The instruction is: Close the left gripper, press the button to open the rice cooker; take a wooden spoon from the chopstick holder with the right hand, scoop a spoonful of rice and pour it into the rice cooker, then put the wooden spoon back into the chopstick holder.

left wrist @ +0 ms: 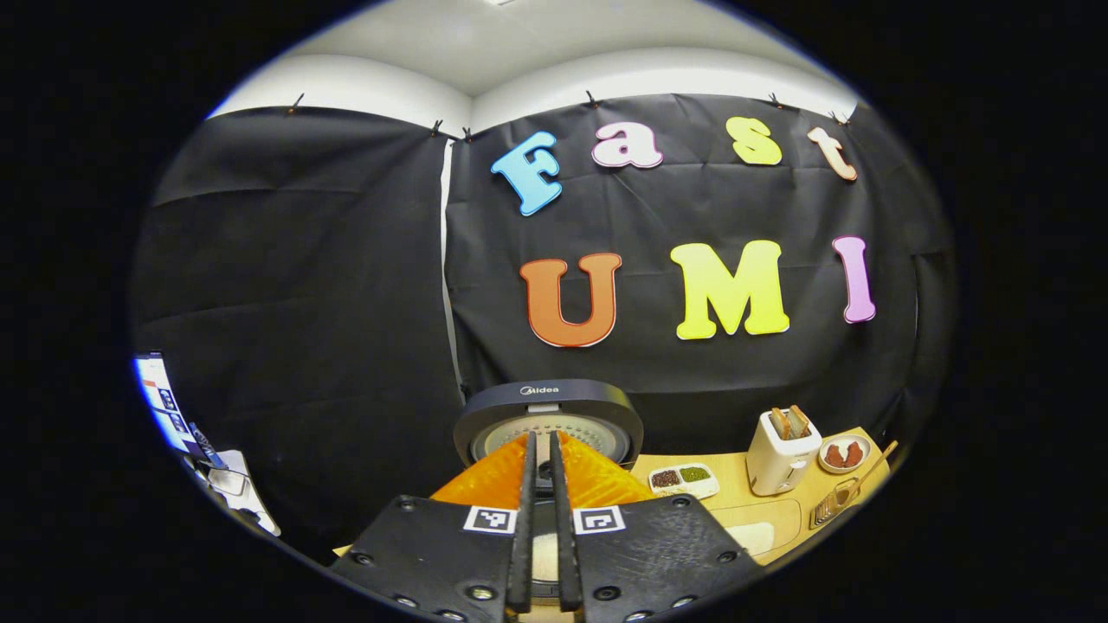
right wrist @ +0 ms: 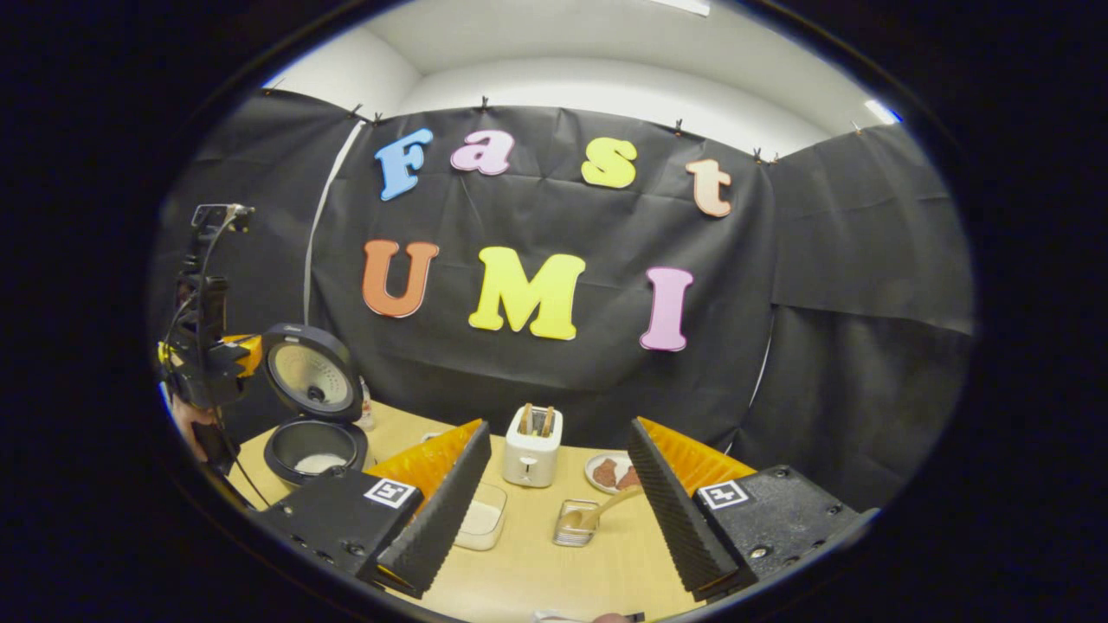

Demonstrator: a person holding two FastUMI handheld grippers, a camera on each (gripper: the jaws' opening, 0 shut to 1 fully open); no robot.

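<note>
left gripper [left wrist: 544, 484] pressed together, nothing between its fingers, pointing at the rice cooker [left wrist: 549, 420] right ahead — lid up. right gripper [right wrist: 554, 502] spread wide, and beyond the gap sits the chopstick holder [right wrist: 576, 523] with the wooden spoon [right wrist: 606, 508] leaning in it. the right gripper view catches rice in the open rice cooker [right wrist: 313, 446] and a clear rice container [right wrist: 481, 519] beside the toaster [right wrist: 532, 446].

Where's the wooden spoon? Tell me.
In the right gripper view, the wooden spoon stands tilted in the chopstick holder, in front of the plate, right of the toaster.

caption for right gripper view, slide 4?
Open right gripper faces the wooden spoon in its holder; rice cooker lid up.
</note>
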